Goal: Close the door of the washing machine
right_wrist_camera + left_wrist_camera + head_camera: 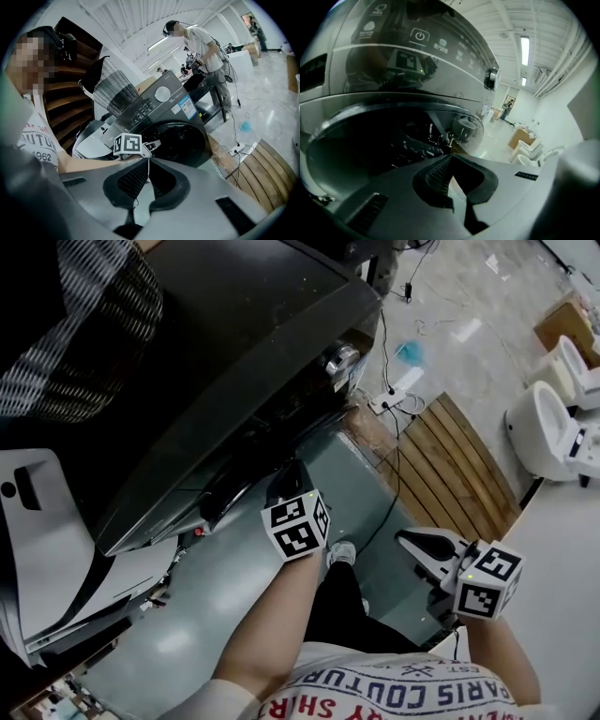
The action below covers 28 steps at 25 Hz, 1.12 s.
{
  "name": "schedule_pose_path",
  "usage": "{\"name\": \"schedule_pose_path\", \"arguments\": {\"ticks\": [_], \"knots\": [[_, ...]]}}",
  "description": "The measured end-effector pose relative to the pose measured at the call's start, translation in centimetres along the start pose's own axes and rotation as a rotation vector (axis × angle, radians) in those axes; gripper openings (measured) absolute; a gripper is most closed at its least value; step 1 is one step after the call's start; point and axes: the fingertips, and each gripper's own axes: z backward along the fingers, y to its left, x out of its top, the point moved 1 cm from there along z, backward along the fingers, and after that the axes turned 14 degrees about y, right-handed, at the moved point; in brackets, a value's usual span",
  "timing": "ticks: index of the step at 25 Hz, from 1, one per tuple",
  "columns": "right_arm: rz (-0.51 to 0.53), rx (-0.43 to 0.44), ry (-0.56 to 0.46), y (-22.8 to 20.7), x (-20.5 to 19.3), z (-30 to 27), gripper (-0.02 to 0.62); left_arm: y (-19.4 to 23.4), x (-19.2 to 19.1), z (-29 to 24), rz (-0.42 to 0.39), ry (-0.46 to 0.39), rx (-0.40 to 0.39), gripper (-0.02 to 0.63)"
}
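Head view: washer (234, 343) fills upper left, top cut off by the frame. Its front is seen steeply from above, so the door is hard to read there. Right gripper view shows door (180, 138) better: dark round glass, looks flush w/ front panel, lower rim hidden behind my own jaws.

My left tongs (284, 482) sit at the door rim, centre of frame; touching or not, can't tell. Tips are together, nothing btw them. My right tongs (408, 542) are lower right, well apart from the machine, tips also together, empty.

Around:
- striped cloth (84, 324) on washer top, upper left
- wooden slat board (450, 465) on floor, right of washer
- power strip (394, 397) + cables just above the board
- white toilets (553, 423) at right edge, partly cut off
- person (206, 47) behind the machine, upper centre

Open floor btw washer and slats.
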Motion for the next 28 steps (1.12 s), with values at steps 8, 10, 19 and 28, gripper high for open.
{"name": "schedule_pose_path", "arguments": {"ticks": [8, 10, 19, 28], "knots": [[-0.026, -0.012, 0.003, -0.3, -0.9, 0.3, 0.025, -0.8, 0.2, -0.6, -0.061, -0.030, 0.004, 0.023], [-0.032, -0.011, -0.001, -0.3, -1.0, 0.3, 0.025, -0.8, 0.0, -0.6, -0.045, -0.021, 0.007, 0.023], [-0.019, 0.009, -0.023, 0.3, -0.3, 0.2, 0.025, -1.5, 0.2, -0.4, -0.055, 0.022, -0.035, 0.023], [0.033, 0.081, -0.052, 2.9, 0.3, -0.2, 0.023, -1.1, -0.1, 2.4, -0.047, 0.044, -0.115, 0.024]]}}
